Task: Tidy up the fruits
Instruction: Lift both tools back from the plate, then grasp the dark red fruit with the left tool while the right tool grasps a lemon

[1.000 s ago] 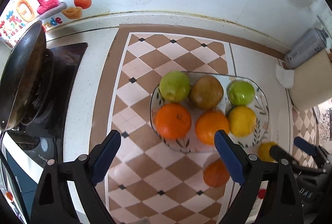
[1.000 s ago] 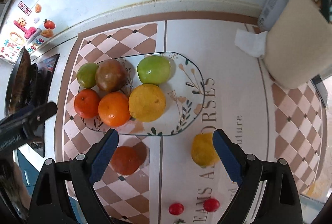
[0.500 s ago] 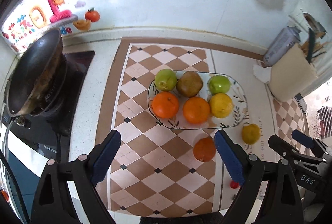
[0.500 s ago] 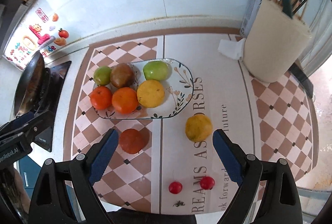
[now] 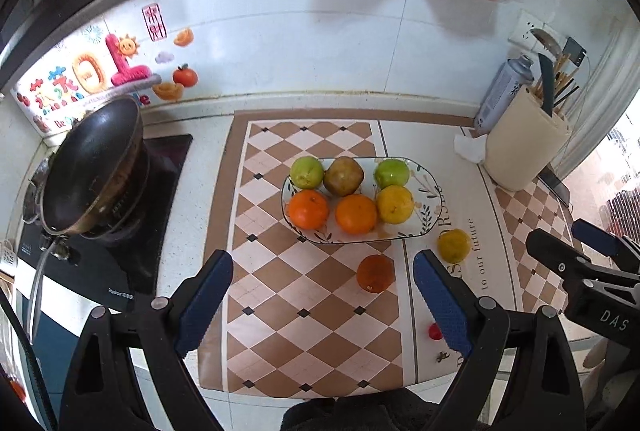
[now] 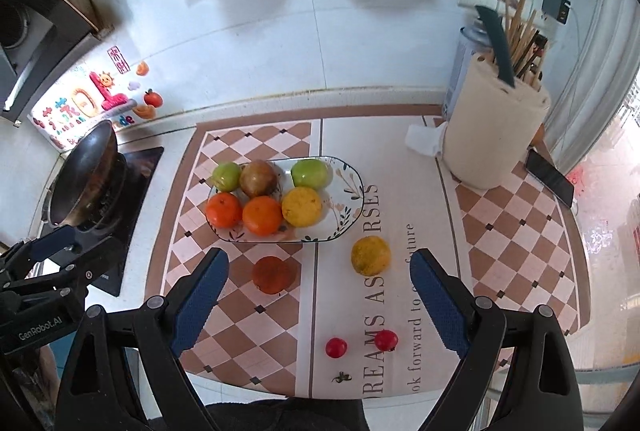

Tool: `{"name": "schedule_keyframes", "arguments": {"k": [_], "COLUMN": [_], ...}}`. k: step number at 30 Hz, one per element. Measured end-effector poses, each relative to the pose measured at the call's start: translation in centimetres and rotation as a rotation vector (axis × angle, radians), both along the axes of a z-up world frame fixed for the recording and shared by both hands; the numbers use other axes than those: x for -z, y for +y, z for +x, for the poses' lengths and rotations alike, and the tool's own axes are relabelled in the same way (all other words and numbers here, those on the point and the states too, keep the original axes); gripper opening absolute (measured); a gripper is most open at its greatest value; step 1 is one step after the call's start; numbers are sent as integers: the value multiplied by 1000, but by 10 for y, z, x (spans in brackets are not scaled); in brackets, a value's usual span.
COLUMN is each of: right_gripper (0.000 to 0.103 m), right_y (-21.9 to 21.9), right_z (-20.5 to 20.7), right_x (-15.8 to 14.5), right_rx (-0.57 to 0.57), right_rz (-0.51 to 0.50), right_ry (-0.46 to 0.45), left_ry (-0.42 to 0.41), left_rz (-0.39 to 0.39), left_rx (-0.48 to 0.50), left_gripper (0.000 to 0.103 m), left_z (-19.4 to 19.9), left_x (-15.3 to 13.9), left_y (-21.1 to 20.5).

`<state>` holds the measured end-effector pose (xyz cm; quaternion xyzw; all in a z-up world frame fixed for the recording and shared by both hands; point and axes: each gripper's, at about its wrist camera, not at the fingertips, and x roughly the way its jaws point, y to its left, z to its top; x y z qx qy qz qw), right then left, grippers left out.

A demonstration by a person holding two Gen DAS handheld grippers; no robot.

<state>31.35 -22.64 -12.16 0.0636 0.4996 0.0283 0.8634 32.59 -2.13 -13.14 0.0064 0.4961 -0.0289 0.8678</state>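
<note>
Both tongs gape wide, empty: left gripper [image 5: 322, 287] marked "GenRobot.AI", right gripper [image 6: 319, 283] marked "DAS". Beside the fruit plate [image 6: 347, 207], mat [image 6: 400, 315] lettering reads "look forward to".

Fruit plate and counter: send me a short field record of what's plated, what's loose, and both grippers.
plate: six fruits in two rows, right end bare
loose on mat: dark orange, yellow citrus, two cherry tomatoes
left gripper: open, holding nothing, above the mat
right gripper: open, holding nothing, above the mat
nearby: wok at left, utensil holder at right
</note>
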Motion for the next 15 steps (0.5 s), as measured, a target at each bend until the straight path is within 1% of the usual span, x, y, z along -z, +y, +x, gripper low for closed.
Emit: {"name": "schedule_keyframes", "arguments": {"k": [5,8,11,13,14,15], "right_gripper": [94,94,94,94,92,85], "right_y": [-1,-5,-14,-23,-28,-33], "right_z": [-12,-13,-8,-3,1,5], "right_x": [-16,-17,-5,9,17,25], "right_rx": [-1,-11,0,16,23,29], "right_rz": [34,83,113,121,125,133], "right_ry": [-23,-26,-13,11,28,39], "left_ry": [-8,-3,26,52,71,89], "left_rz": [-16,-28,-50,-42,-34,-31], "left_rx": [-1,4,19,17,14,15], "left_gripper": [92,92,92,92,92,92], "left_z": [-7,-7,-1,7,11,16], "left_x": [-11,-11,-3,9,16,23], "left_y": [-1,-3,-9,-14,-17,-20]}}
